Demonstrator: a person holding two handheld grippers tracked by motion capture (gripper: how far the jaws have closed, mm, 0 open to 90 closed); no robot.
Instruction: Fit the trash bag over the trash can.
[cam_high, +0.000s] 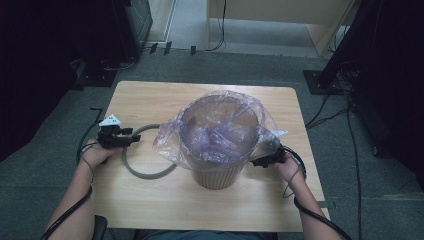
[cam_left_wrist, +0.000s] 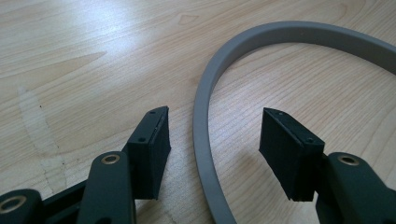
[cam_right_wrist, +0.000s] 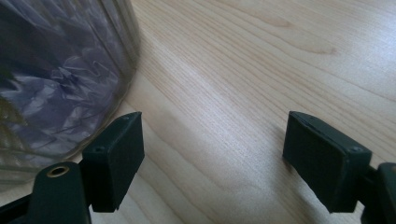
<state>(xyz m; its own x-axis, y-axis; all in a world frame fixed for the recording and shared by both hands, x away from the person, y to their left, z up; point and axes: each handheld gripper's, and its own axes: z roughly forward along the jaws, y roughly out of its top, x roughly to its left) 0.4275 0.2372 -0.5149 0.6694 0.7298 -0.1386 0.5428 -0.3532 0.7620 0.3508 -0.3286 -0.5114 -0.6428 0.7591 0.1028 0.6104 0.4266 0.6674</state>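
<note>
Both claws open; left (cam_left_wrist: 215, 135) straddles ring (cam_left_wrist: 201, 140).

My left gripper (cam_left_wrist: 212, 140) low over the pale wooden table (cam_left_wrist: 84, 56), my two black jaws spread apart, the grey ring (cam_left_wrist: 205, 107) lying flat between them, touching neither pad, its curve sweeping away toward the upper right

Light brown wood with wavy lines on the tabletop (cam_high: 150, 95). Plain grey for the ring (cam_left_wrist: 205, 140) near the left edge. See-through purple on the crinkly bag (cam_high: 220, 130) (shiny in spots), tan on the bin (cam_high: 217, 175) under it. Black on both grippers, left (cam_left_wrist: 212, 140) and right (cam_right_wrist: 212, 156).
</note>
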